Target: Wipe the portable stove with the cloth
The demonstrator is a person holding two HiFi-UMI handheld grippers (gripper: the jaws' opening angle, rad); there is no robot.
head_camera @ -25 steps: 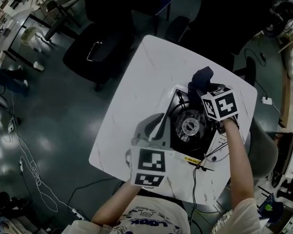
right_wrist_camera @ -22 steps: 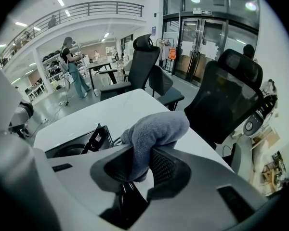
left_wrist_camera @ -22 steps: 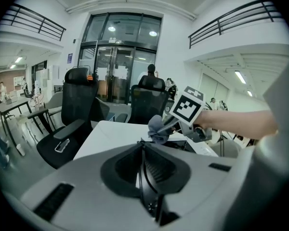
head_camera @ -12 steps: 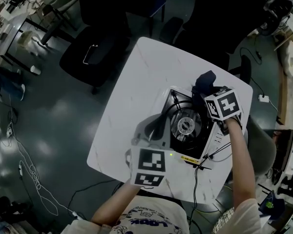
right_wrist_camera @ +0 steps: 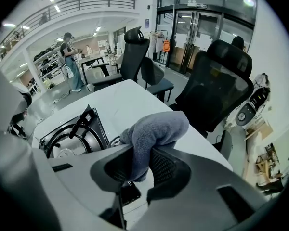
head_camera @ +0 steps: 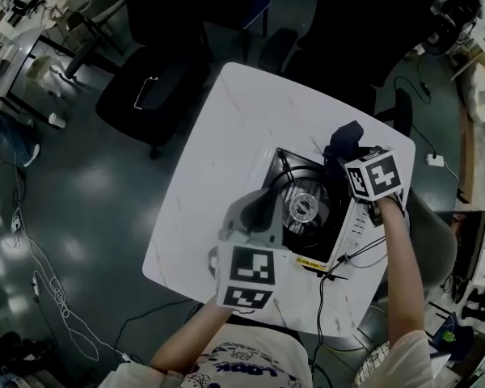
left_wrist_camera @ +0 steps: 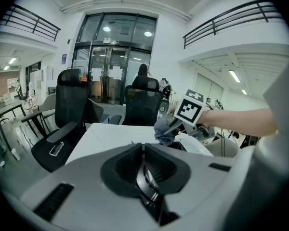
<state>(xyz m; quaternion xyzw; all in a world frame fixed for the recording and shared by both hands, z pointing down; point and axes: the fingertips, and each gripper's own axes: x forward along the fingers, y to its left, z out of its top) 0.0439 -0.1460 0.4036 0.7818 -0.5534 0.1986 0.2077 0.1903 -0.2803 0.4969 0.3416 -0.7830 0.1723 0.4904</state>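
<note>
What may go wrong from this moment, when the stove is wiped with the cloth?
1. The cloth, pinched in the right tongs, might catch on the raised pan supports of the stove and slip out.
2. The stove lies near the table edge, beside loose cables; a hard wipe might shift it.

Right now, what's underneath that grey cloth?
The cloth, pinched in the right gripper, sits over the far right corner of the stove on the white table. The cloth itself hides whether it touches the stove.

Dim, underexposed head view; bright, fisheye-warped gripper views.
</note>
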